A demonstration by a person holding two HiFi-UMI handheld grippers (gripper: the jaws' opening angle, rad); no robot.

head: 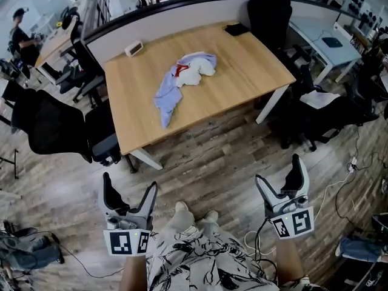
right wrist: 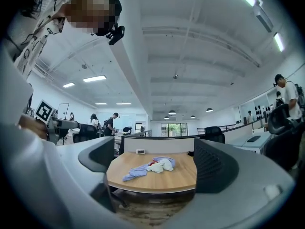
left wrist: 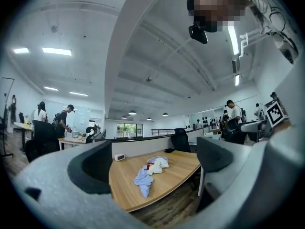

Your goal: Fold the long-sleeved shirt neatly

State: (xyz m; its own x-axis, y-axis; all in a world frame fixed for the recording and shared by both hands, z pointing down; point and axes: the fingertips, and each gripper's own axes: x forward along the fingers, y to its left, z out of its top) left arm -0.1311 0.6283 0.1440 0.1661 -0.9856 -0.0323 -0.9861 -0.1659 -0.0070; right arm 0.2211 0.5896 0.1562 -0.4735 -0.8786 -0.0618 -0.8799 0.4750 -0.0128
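Progress so far is nil, as I judge it. In the head view, the shirt lies in a crumpled heap, pale blue and white with a touch of red, near the middle of the desk. That desk stands well ahead of you across the wooden floor. Your left tool and right tool sit low by your body, both spread wide and holding nothing.

In the left gripper view the jaws stand wide apart and empty. They frame the far-off shirt, one blue end of it trailing toward the desk's near edge.

The right gripper view shows the same: jaws wide, nothing between them, shirt bunched on the desk well away.

All of it is left for you: step up, spread the shirt flat, then fold sleeves and body.
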